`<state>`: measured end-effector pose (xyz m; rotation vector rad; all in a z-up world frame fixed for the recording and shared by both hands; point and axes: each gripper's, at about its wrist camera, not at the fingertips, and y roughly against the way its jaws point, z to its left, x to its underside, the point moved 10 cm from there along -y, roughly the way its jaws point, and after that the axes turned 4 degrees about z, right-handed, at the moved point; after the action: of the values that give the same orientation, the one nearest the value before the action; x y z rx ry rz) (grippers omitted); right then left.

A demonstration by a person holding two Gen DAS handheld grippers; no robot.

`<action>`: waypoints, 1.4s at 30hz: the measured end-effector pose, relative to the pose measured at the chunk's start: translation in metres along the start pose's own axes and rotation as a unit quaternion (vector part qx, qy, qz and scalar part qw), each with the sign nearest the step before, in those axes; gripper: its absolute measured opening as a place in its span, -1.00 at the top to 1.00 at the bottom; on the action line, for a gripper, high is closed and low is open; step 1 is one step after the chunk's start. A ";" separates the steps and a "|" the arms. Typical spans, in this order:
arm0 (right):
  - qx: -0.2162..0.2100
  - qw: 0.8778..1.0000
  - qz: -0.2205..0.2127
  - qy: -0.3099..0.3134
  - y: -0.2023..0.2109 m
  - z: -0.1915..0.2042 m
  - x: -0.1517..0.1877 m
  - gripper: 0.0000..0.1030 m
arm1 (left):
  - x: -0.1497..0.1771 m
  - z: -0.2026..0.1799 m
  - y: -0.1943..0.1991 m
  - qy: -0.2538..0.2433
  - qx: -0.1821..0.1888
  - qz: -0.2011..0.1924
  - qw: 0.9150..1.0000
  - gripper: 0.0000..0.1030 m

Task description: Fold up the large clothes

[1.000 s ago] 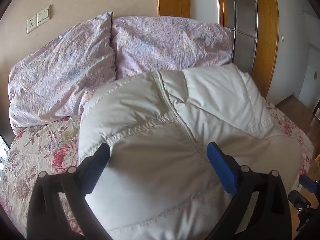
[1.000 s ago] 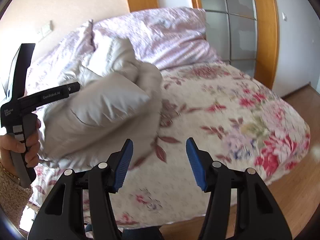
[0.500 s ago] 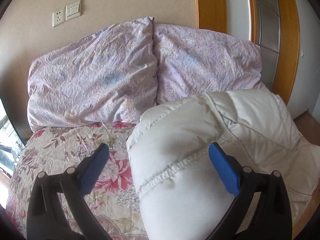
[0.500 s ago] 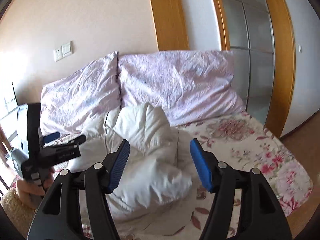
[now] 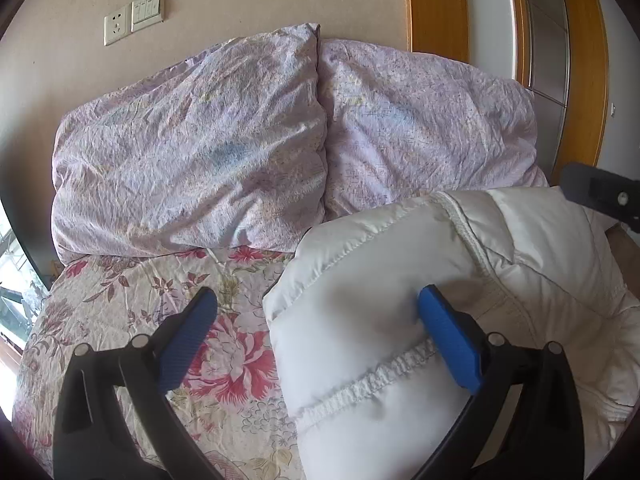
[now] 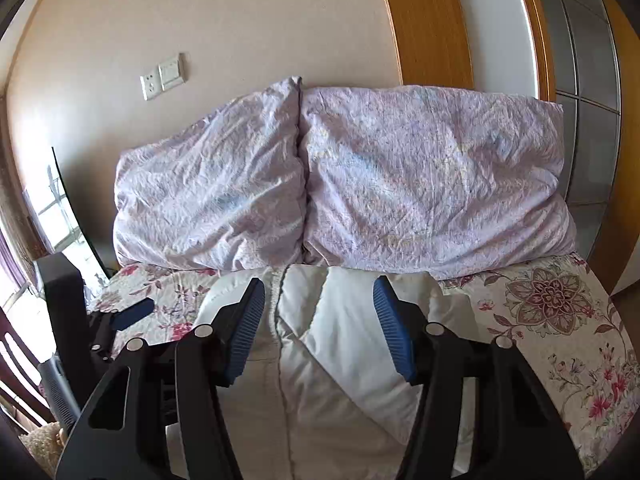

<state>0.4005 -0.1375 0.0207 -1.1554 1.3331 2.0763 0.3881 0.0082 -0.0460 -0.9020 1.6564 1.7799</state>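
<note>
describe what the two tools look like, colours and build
Both match: the left tool and right tool have black plastic arms with cut-out openings and silver rivets, tipped with blue ribbed pads. In the right view, the left tool's black body shows side-on, with a fuzzy beige sleeve below it.

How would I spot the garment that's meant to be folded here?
Find the bed with the flowered sheet and two lilac pillows against the wall. In front of the pillows lies the puffy white jacket. It is the only plain, quilted thing there; everything around it is patterned.

Both grippers' (image 5: 316, 334) (image 6: 320, 328) jaws apart, gripping nothing.
</note>
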 end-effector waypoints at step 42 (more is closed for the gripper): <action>-0.036 0.984 0.084 -0.156 -0.102 -0.121 0.097 0.43 | 0.031 -0.060 -0.066 -0.038 -0.007 0.062 0.997 -0.97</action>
<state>0.4679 -0.2071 -0.1378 -0.7245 1.2483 2.3255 0.4263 -0.0469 -0.1131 -0.7430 1.6863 1.8850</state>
